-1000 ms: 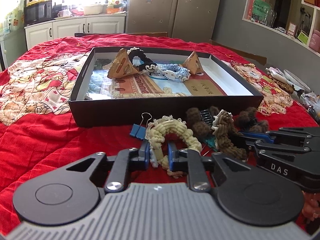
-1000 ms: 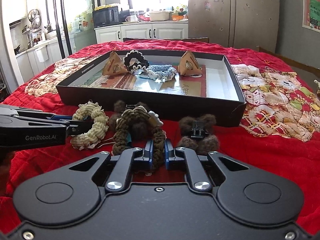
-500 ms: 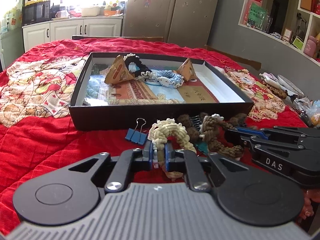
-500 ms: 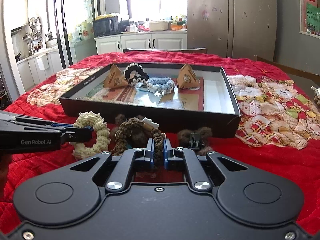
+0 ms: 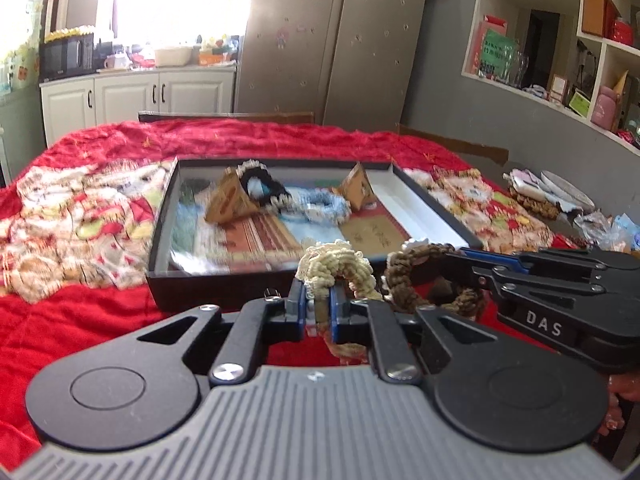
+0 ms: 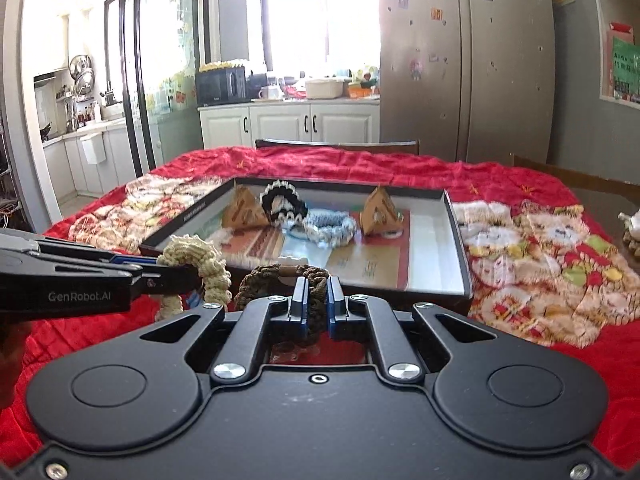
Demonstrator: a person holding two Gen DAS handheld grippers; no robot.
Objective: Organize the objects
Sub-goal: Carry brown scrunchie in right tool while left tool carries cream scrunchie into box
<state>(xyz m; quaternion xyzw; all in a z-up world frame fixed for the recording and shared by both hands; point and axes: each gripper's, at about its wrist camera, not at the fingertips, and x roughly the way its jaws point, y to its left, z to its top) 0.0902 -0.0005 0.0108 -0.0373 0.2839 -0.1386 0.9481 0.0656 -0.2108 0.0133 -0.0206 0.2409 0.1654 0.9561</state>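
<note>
Cream crocheted scrunchie (image 5: pixel 335 266), loopy and ring-shaped, pinched between the left gripper (image 5: pixel 318 307) fingers, raised by the near edge of the black tray (image 5: pixel 160 216) on the red-clothed bench (image 5: pixel 80 312). Brown braided scrunchie (image 6: pixel 280 280) clamped likewise in the right gripper (image 6: pixel 317 305). Lower loops of both hidden behind the fingers; tray contents blurred.

Both scrunchies now up off the red cloth (image 5: pixel 100 312), raised from where they lay a second ago. Cream scrunchie (image 5: pixel 336 266) lifted in the left gripper (image 5: pixel 318 306), hanging level with the near wall of the black box (image 5: pixel 220 292). Brown scrunchie (image 6: pixel 280 280) likewise carried up by the right gripper (image 6: pixel 317 304). Blue binder clip and fuzzy brown clips dropped out of sight below.
</note>
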